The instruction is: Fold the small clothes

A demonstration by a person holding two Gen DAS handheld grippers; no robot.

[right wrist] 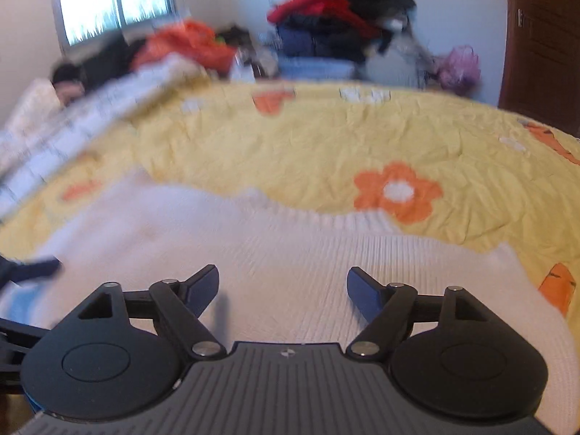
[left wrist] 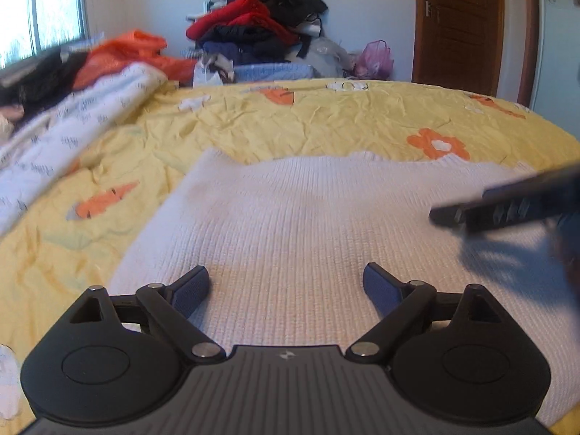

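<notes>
Here, ribbed white knit garment (left wrist: pixel 290 217), crinkled quilt (left wrist: pixel 326 119)

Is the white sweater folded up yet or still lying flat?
Lying flat. The white sweater spreads wide across the yellow bedspread, with no layer turned over that I can see.

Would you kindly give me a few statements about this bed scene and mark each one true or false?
1. The white knit garment lies spread flat on the yellow flowered bedspread. True.
2. The left hand-held gripper is clamped on the garment. False: its jaws stand open, nothing between the pads.
3. The right hand-held gripper is open above the garment. True.
4. The pile of clothes sits on the garment. False: it stands beyond the bed, by the wall.
5. The wooden door stands wide open. False: it looks shut.
</notes>
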